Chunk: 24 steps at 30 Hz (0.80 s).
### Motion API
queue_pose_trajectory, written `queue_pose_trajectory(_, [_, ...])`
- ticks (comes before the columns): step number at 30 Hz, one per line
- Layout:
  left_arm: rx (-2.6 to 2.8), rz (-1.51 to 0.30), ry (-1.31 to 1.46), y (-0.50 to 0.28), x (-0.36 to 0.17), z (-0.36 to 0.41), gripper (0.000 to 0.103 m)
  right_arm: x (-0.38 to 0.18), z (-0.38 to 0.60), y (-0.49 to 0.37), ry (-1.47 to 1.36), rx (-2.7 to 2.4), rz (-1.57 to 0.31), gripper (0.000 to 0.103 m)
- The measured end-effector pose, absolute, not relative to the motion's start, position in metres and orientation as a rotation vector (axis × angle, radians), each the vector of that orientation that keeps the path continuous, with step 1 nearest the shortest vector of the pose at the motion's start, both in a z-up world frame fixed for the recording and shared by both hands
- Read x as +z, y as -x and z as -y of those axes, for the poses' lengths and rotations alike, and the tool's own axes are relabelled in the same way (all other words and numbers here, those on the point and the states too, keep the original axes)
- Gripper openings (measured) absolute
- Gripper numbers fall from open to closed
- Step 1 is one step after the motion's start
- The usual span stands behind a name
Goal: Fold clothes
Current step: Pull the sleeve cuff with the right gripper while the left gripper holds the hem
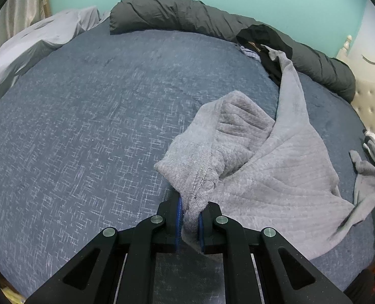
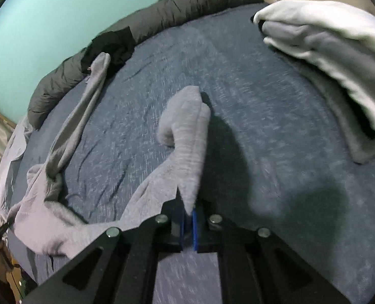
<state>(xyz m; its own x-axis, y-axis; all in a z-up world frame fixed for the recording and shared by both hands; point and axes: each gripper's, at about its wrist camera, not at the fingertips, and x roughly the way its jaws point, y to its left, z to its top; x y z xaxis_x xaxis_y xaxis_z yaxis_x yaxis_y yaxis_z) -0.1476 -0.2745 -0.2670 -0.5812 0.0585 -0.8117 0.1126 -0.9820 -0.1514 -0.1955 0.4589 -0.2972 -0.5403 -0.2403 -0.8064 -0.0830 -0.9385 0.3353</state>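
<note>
Motion is blurring the bed (image 2: 263, 131); the garment's (image 1: 276, 167) far sleeve is lying against dark clothes (image 1: 261, 40). Left gripper (image 1: 190, 217) and right gripper (image 2: 188, 223) are each pinching its fuzzy grey quilted fabric

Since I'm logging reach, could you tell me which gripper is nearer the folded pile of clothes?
Right. The right gripper has the folded pile just ahead to its right; the left gripper only glimpses it at the far right edge.

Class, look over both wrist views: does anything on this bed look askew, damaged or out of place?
Nothing looks damaged. The grey garment is rumpled, one long part trailing crookedly onto the black clothing by the dark rolled duvet. Both the left gripper and the right gripper pinch it.
</note>
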Motion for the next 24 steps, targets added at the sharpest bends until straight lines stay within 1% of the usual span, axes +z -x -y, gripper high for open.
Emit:
queue_pose_trajectory(9, [-2.746, -0.277, -1.457, 0.143, -0.271, 0.269, 0.011, -0.338, -0.478, 0.129, -1.627, -2.534, 0.478, 0.004])
queue_pose_trajectory(12, [-2.741, -0.262, -1.473, 0.142, -0.273, 0.269, 0.011, -0.333, -0.48, 0.12, -1.629, -2.544, 0.437, 0.007])
queue_pose_trajectory(14, [-2.738, -0.264, -1.478, 0.142, -0.274, 0.269, 0.011, -0.322, -0.483, 0.116, -1.604, -2.579, 0.409, 0.018])
queue_pose_trajectory(15, [-2.736, -0.261, -1.481, 0.142, -0.275, 0.268, 0.011, -0.315, -0.485, 0.115, -1.586, -2.602, 0.394, 0.02])
queue_pose_trajectory(16, [-2.733, -0.259, -1.483, 0.142, -0.275, 0.268, 0.011, -0.307, -0.487, 0.117, -1.558, -2.636, 0.378, 0.03])
queue_pose_trajectory(17, [-2.731, -0.256, -1.486, 0.143, -0.276, 0.268, 0.011, -0.298, -0.489, 0.119, -1.529, -2.664, 0.364, 0.042])
queue_pose_trajectory(19, [-2.726, -0.25, -1.491, 0.143, -0.277, 0.267, 0.011, -0.286, -0.491, 0.132, -1.493, -2.688, 0.341, 0.054])
queue_pose_trajectory(24, [-2.715, -0.243, -1.499, 0.145, -0.279, 0.265, 0.011, -0.282, -0.482, 0.178, -1.515, -2.686, 0.263, 0.056])
